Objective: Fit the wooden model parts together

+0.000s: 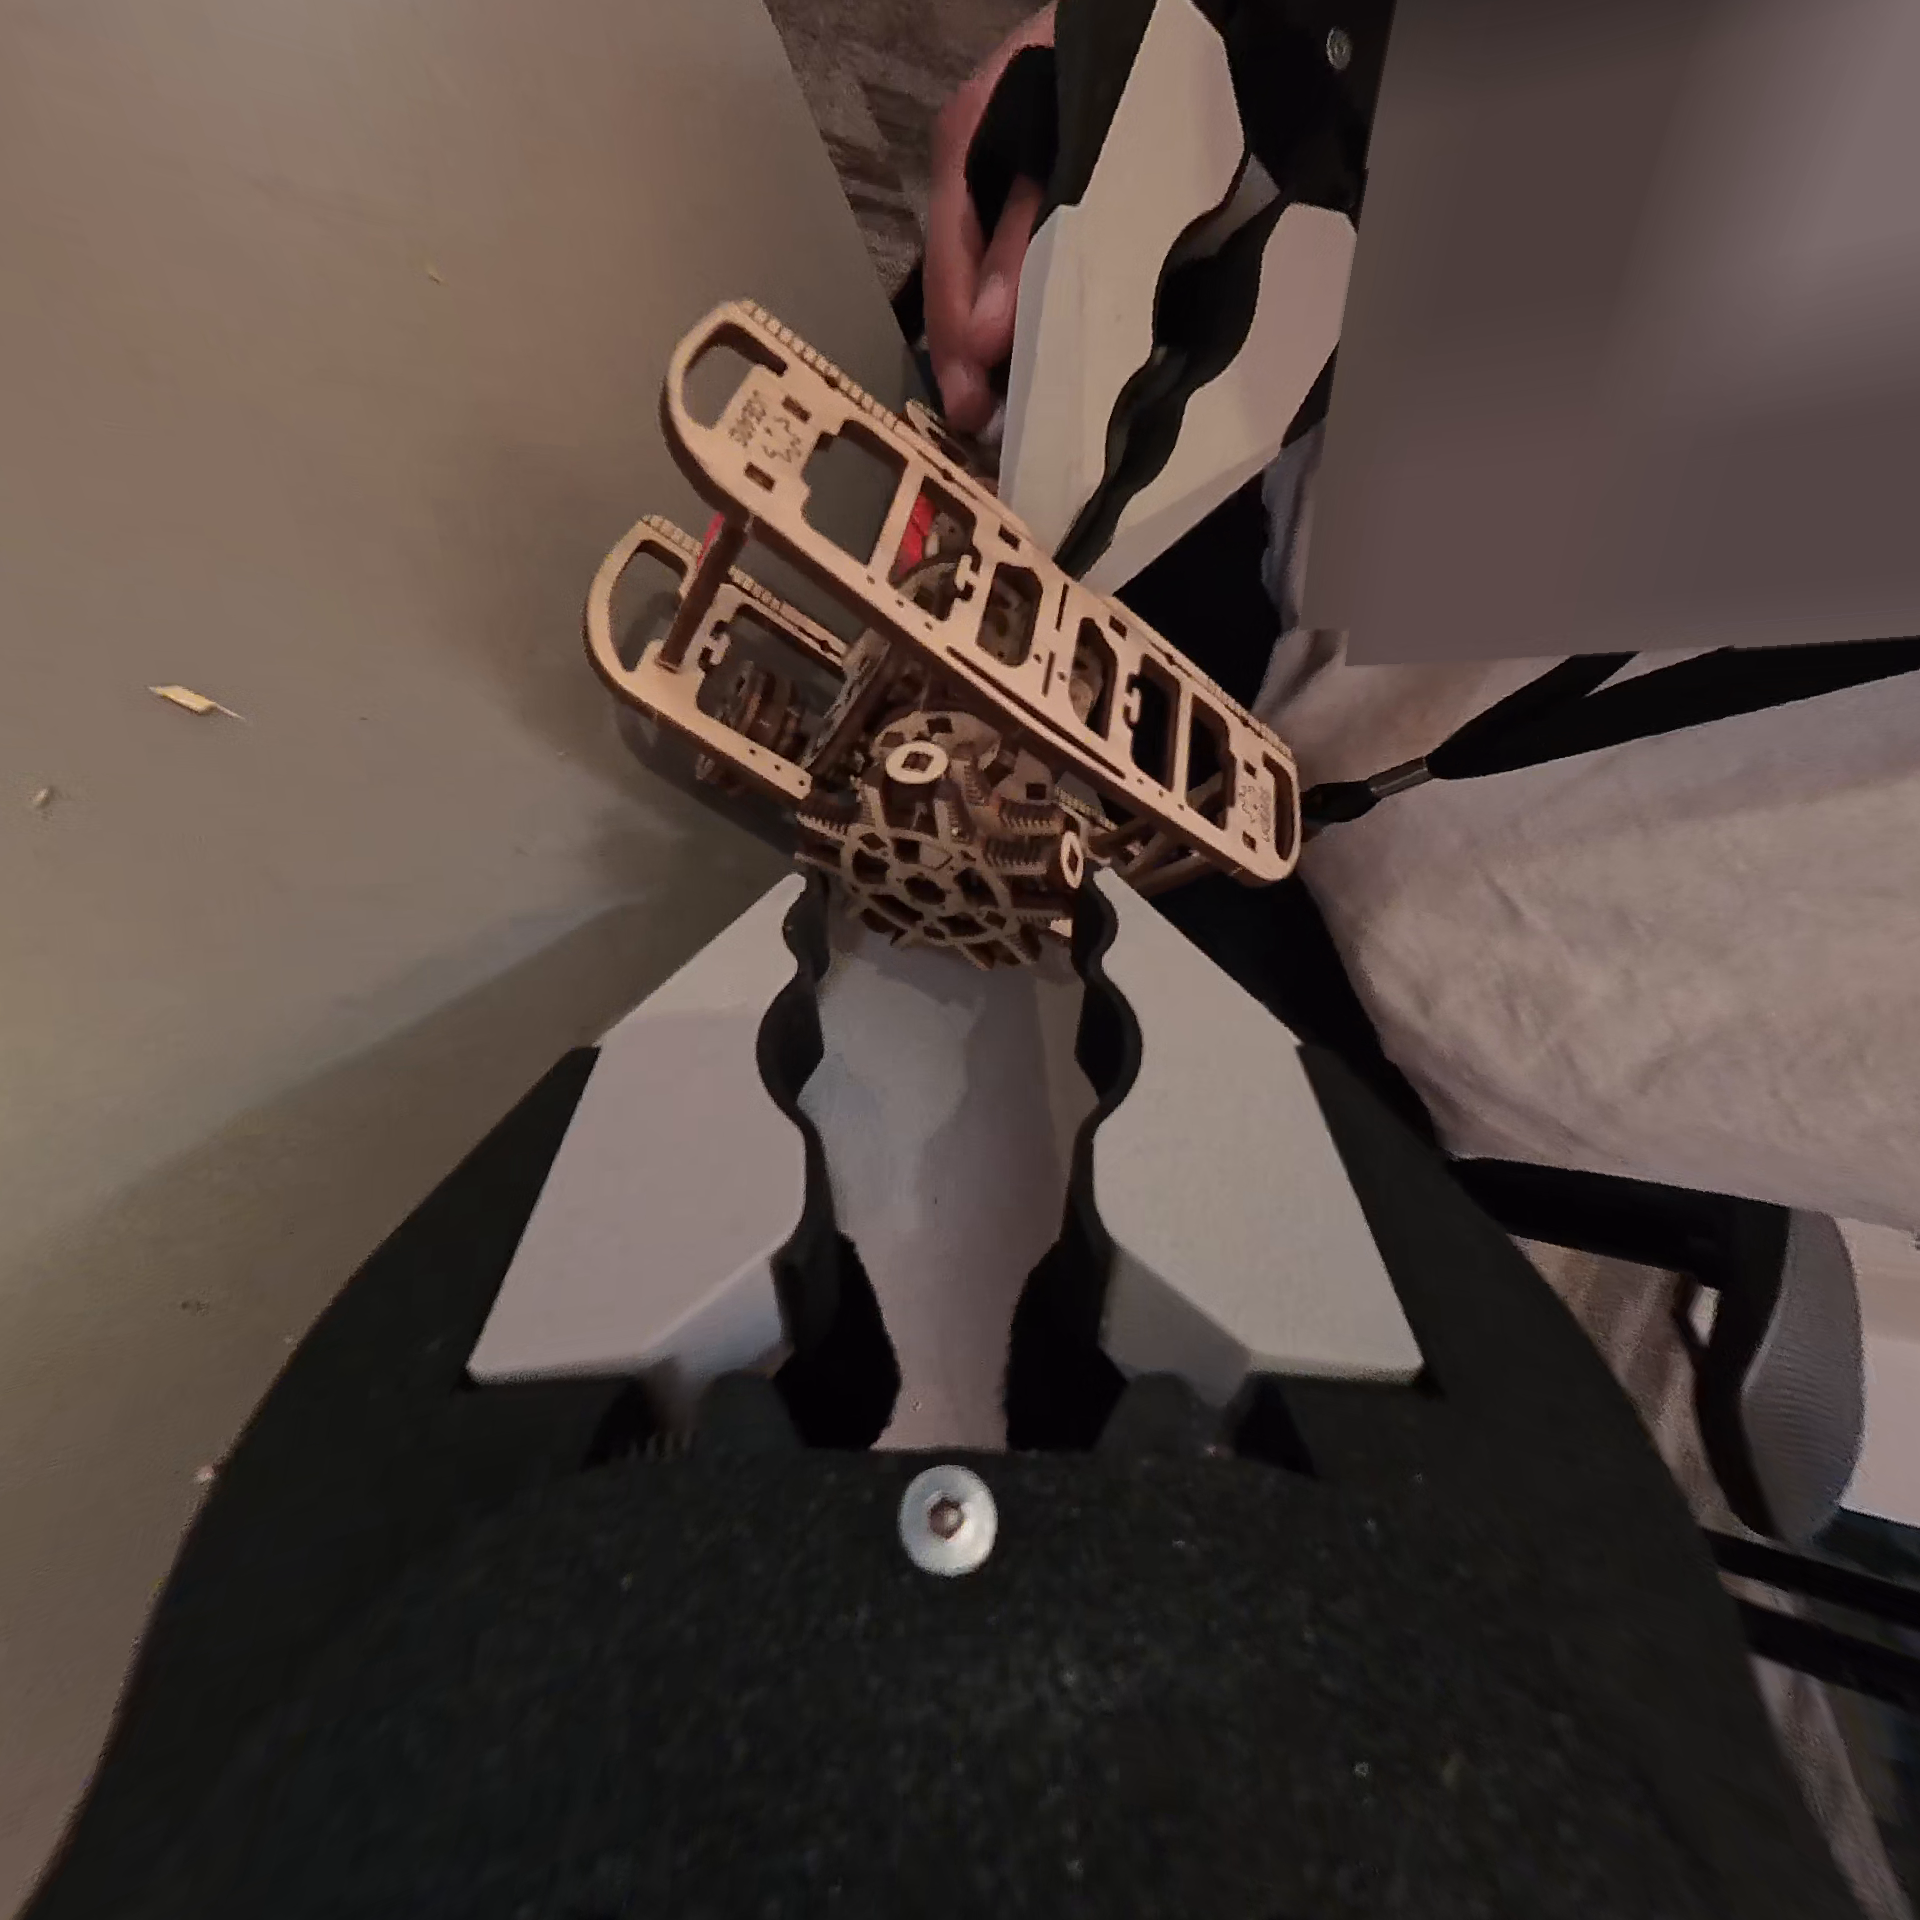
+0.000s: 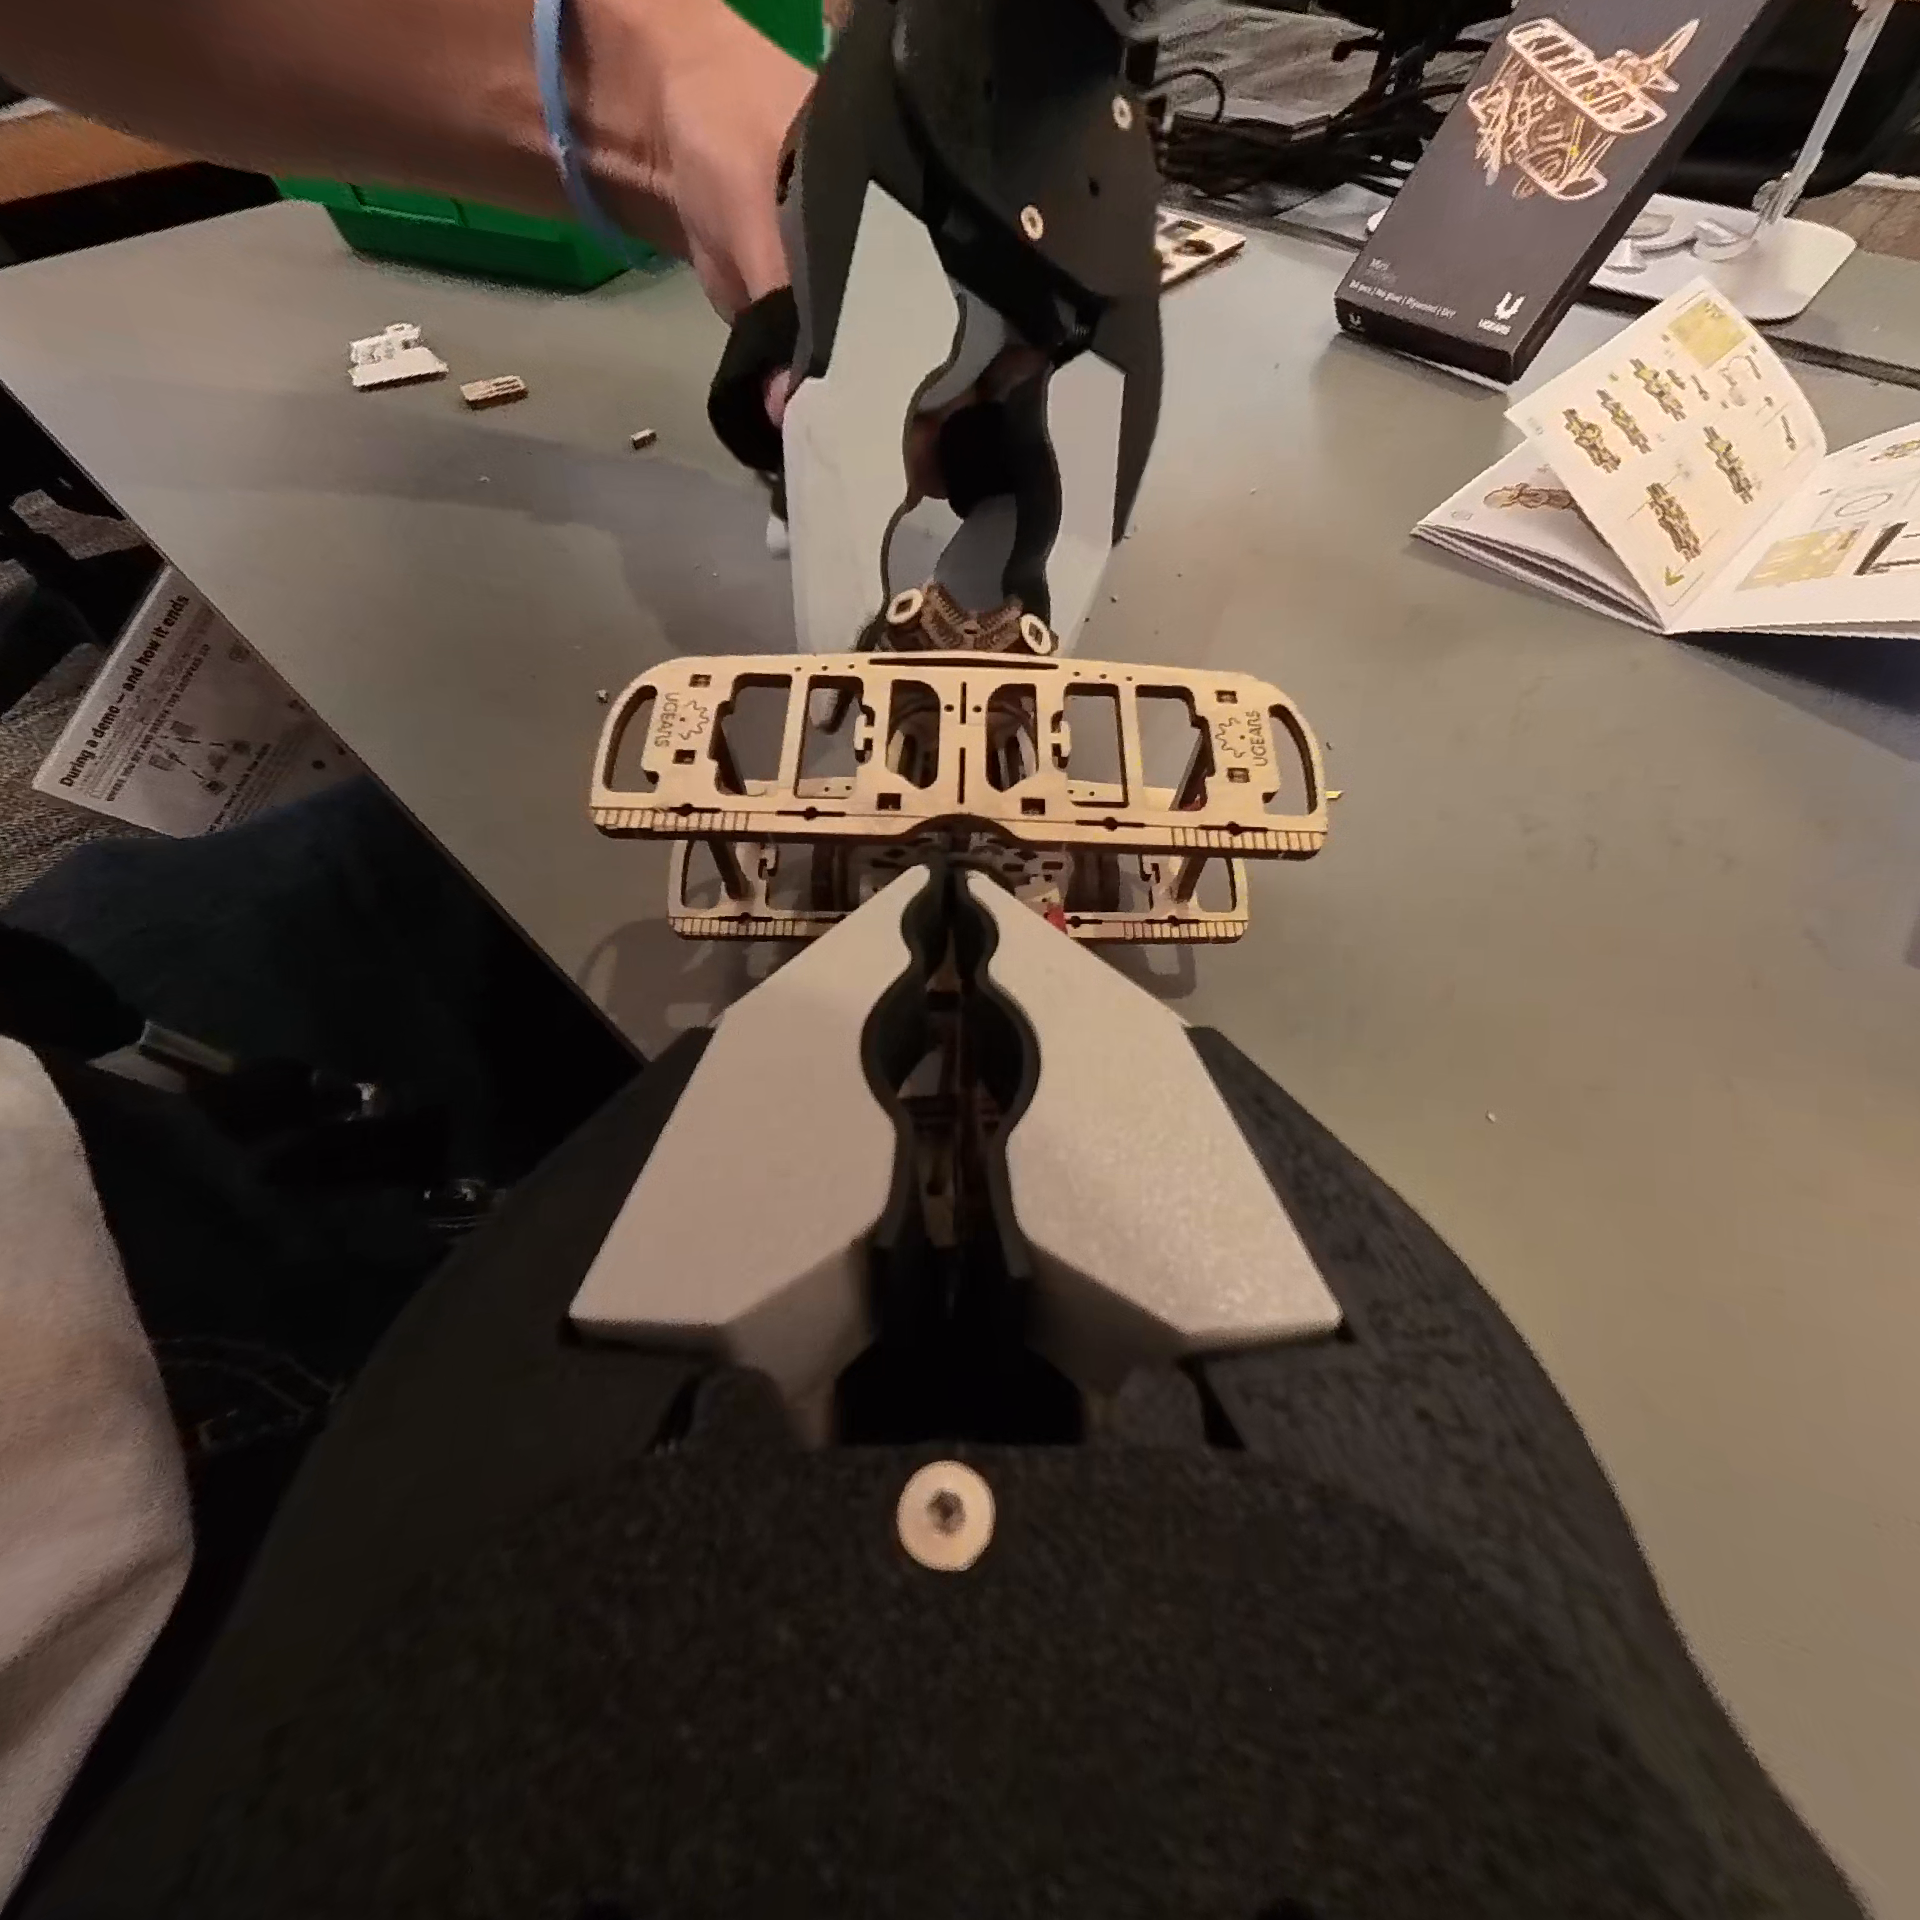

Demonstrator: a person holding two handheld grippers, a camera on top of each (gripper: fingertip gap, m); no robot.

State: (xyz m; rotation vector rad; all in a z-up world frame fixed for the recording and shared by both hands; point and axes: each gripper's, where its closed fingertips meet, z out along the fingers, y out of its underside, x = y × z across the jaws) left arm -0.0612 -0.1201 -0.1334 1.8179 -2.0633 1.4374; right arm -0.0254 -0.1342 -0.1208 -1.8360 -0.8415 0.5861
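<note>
Nearest lens, R wrist view: right gripper (image 2: 948, 883), jaws pinched nearly together on the tail end of the wooden biplane model (image 2: 956, 753); thin wood shows in the slot betw. the pads.

L to R on the grey table (image 2: 1455, 831): green bin (image 2: 457, 223), loose wood scraps (image 2: 494, 391), model at centre held just above the top, left gripper (image 2: 961, 613) beyond it, kit box (image 2: 1538, 177), open instruction booklet (image 2: 1704, 488).

Left gripper (image 1: 951, 914): jaws wide, straddling the radial engine nose (image 1: 935, 842); contact w/ pads unclear.

Step, my read: model near-complete, nose work in hand — likely seating a front piece. Next calls for R to hold steady, L to close squarely on the nose.

Hidden: fuselage under wings; any loose part; lower wing partly cut off.
</note>
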